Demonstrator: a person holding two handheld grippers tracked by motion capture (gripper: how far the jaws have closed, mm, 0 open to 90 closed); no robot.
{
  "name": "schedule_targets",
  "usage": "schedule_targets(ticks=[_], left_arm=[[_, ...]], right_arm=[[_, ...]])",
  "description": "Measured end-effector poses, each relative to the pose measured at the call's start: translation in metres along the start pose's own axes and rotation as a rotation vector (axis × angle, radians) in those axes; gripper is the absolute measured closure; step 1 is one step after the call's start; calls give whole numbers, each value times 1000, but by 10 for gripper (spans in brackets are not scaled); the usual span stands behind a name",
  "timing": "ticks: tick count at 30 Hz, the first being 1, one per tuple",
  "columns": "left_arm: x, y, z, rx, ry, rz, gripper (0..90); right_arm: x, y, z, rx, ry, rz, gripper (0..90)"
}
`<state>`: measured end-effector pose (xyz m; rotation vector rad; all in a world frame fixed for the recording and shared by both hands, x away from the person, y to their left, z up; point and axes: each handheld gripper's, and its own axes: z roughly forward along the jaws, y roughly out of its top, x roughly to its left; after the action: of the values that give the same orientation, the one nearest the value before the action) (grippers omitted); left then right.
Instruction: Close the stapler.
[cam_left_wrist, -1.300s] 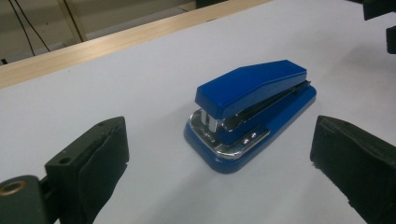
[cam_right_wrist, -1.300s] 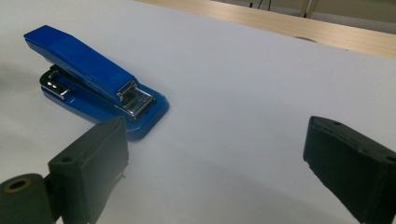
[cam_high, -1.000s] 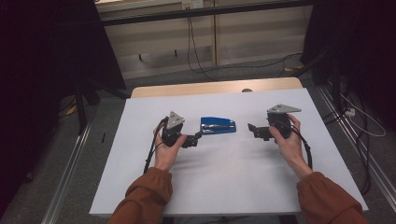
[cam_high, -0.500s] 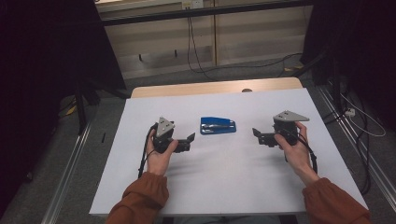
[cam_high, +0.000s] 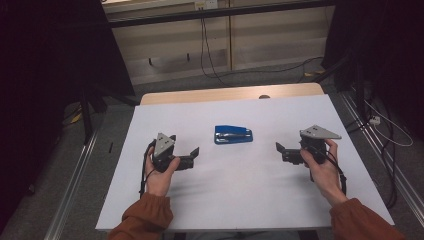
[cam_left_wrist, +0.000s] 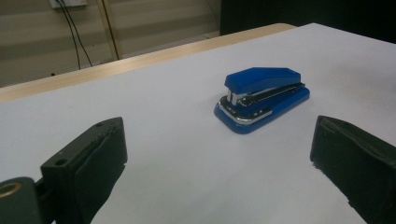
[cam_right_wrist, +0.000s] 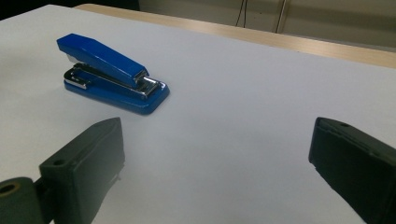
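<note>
From the high view, a blue stapler lies flat on the white table, between the two grippers and a little beyond their tips. The left gripper and right gripper point inward at each other, each well apart from the stapler, each held by a hand in an orange sleeve.

The left gripper view adds detail: its jaws stand wide apart and empty, with the stapler ahead, slightly right of the gap, chrome hinge end nearest.

The right gripper view shows jaws likewise spread, holding nothing; the stapler sits ahead beyond its left jaw, seen from the other side.
</note>
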<state>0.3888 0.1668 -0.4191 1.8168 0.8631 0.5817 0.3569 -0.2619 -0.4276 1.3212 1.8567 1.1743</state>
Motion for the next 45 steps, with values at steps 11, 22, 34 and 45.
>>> schedule_targets(ticks=[11,22,34,45], left_arm=[[-3,-16,-26,4,50,20,39],[-13,-25,-50,14,53,19,39],[-5,-39,-72,-6,85,-47,39],[-7,-38,-75,-19,69,-29,38]], right_arm=[[7,-16,-24,-22,-33,-11,33],[8,-27,-46,-51,-61,-16,34],[6,-43,-69,-67,-87,29,35],[6,-47,-70,-78,-80,7,33]])
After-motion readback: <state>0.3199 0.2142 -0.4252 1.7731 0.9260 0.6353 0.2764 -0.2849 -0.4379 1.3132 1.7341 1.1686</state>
